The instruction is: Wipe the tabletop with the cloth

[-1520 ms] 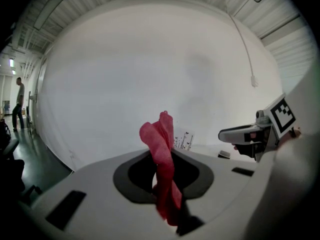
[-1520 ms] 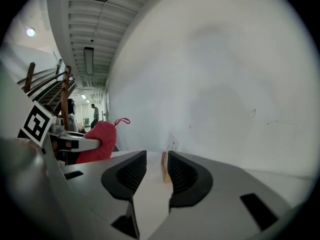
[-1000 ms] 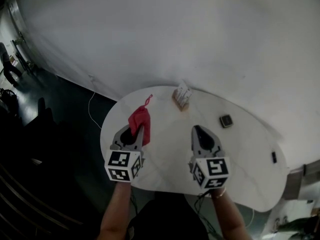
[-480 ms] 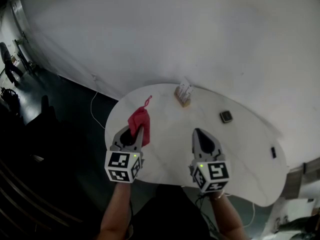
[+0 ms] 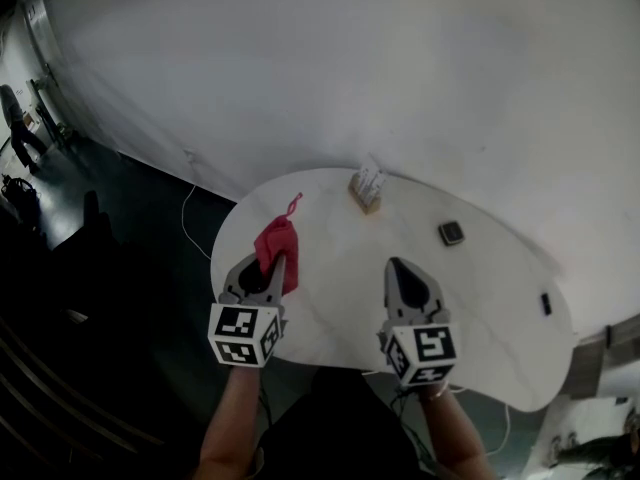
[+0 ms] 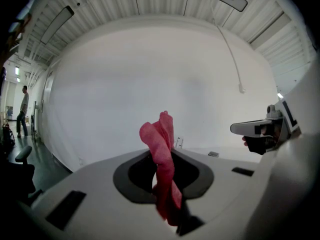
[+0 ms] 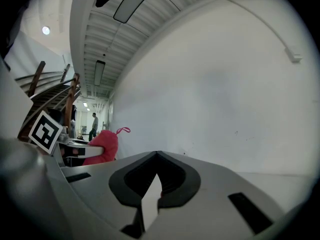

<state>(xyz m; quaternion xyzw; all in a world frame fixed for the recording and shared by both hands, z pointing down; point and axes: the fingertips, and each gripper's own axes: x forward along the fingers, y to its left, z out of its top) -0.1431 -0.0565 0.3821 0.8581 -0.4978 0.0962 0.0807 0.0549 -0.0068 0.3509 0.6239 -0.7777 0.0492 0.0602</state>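
Observation:
A red cloth with a small loop at its top hangs bunched from my left gripper, which is shut on it above the left part of the white round tabletop. In the left gripper view the cloth stands up between the jaws. From the right gripper view the cloth shows at the left. My right gripper is shut and holds nothing, over the middle of the table, level with the left one.
A small card holder stands at the table's far edge. A small dark square object lies at the right, and another small dark item further right. Dark floor with a cable lies left of the table.
The view has shifted slightly. Both grippers have stayed nearly in place, and the cloth stays in the left gripper.

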